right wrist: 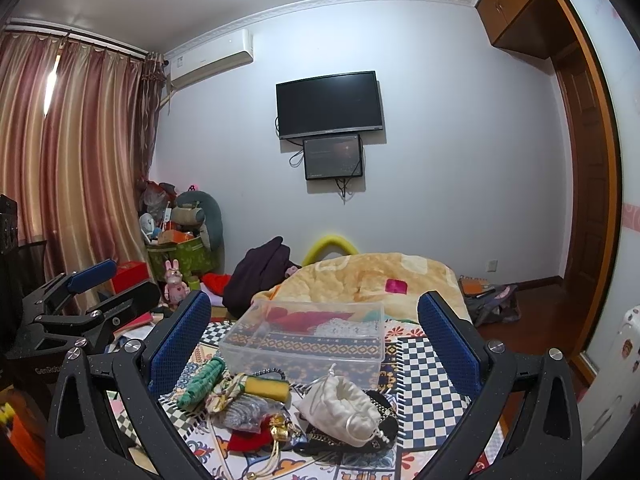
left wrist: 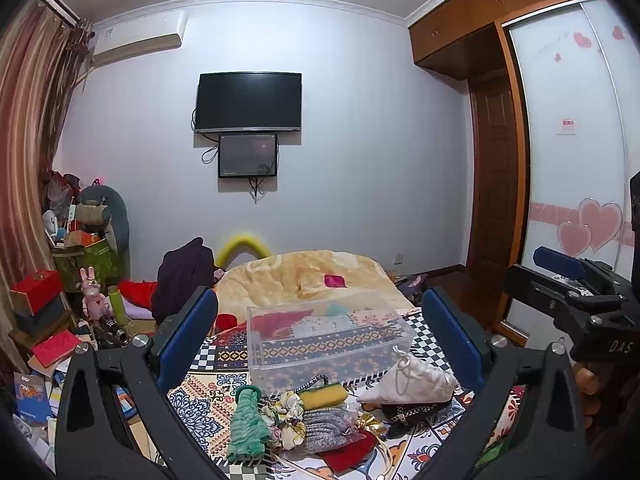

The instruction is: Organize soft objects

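A clear plastic box (left wrist: 324, 344) (right wrist: 304, 340) stands on a patterned bedspread (left wrist: 208, 404) (right wrist: 428, 384). In front of it lies a heap of soft things: a green knit piece (left wrist: 247, 424) (right wrist: 200, 384), a floral scrunchie (left wrist: 289, 416), a yellow sponge (left wrist: 323, 395) (right wrist: 267, 388), grey knit socks (left wrist: 326, 428) (right wrist: 244, 412), a white drawstring pouch (left wrist: 412, 384) (right wrist: 344, 408), a black studded piece (right wrist: 384, 420) and a red cloth (left wrist: 348, 452) (right wrist: 248, 440). My left gripper (left wrist: 320, 336) and my right gripper (right wrist: 314, 340) are both open and empty, above the heap.
A beige quilt (left wrist: 304, 276) (right wrist: 372, 276) lies behind the box. A dark garment (left wrist: 184, 276) and cluttered boxes (left wrist: 36, 292) with a pink rabbit toy (left wrist: 94, 292) sit at left. A wardrobe (left wrist: 568, 140) stands at right. A TV (left wrist: 248, 102) hangs on the far wall.
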